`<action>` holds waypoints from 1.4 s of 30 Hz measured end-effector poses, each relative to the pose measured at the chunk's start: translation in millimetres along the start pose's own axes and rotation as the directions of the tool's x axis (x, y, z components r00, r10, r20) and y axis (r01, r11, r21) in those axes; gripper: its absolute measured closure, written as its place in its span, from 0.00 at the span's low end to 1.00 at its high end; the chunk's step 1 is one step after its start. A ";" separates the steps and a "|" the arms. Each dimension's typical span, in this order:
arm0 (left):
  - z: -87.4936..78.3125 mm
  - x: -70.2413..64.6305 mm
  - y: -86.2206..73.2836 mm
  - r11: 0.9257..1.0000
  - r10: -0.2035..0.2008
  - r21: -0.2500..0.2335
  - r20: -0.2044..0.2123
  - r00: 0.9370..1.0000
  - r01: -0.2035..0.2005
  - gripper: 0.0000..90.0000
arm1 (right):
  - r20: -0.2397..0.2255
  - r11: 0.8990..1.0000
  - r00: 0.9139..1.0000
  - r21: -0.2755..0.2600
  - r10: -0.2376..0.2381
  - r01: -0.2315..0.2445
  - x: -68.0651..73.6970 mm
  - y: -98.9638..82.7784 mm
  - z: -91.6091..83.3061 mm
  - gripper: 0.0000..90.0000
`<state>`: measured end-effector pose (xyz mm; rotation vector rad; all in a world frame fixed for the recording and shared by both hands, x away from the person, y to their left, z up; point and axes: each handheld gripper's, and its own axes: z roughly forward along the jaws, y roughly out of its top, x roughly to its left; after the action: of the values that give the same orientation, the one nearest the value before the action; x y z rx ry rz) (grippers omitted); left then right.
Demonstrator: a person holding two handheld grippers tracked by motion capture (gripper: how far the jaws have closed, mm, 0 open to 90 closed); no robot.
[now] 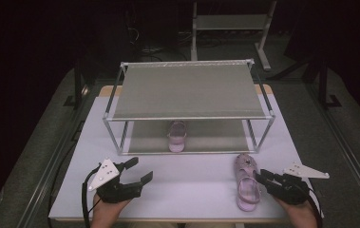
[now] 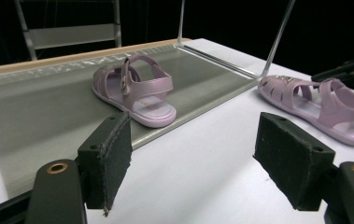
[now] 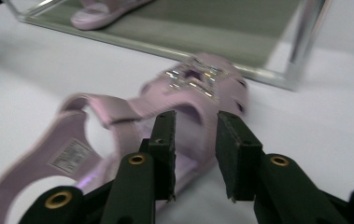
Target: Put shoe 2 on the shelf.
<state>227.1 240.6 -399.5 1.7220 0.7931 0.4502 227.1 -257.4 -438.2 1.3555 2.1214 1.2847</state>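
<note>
Putting the shoes away looks half done. One pink sandal [image 1: 177, 136] sits on the rack's bottom shelf [image 1: 215, 137]. The other sandal [image 1: 246, 183] lies on the tabletop [image 1: 187, 180] by the rack's front rail. The right claw [image 3: 195, 156] is a little apart over its side, gripping nothing. The left claw [image 2: 202, 163] hangs wide apart. Room is free beside the shelved sandal.

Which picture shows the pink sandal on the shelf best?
The left gripper view: the sandal on the rack's bottom shelf sits close, side-on, strap and buckle clear. The high view shows it small and shadowed under the top shelf. The right gripper view catches just its cropped, blurry sole.
</note>
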 end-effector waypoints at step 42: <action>3.2 -0.9 -1.5 1.000 0.001 0.009 0.010 1.000 -0.001 0.31 | -0.071 0.997 0.995 0.005 0.075 -0.075 30.3 -4.8 -16.0 0.63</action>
<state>228.2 238.0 -401.8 1.7320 0.7885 0.4384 198.6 -240.9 -427.5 1.4236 2.1378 1.3790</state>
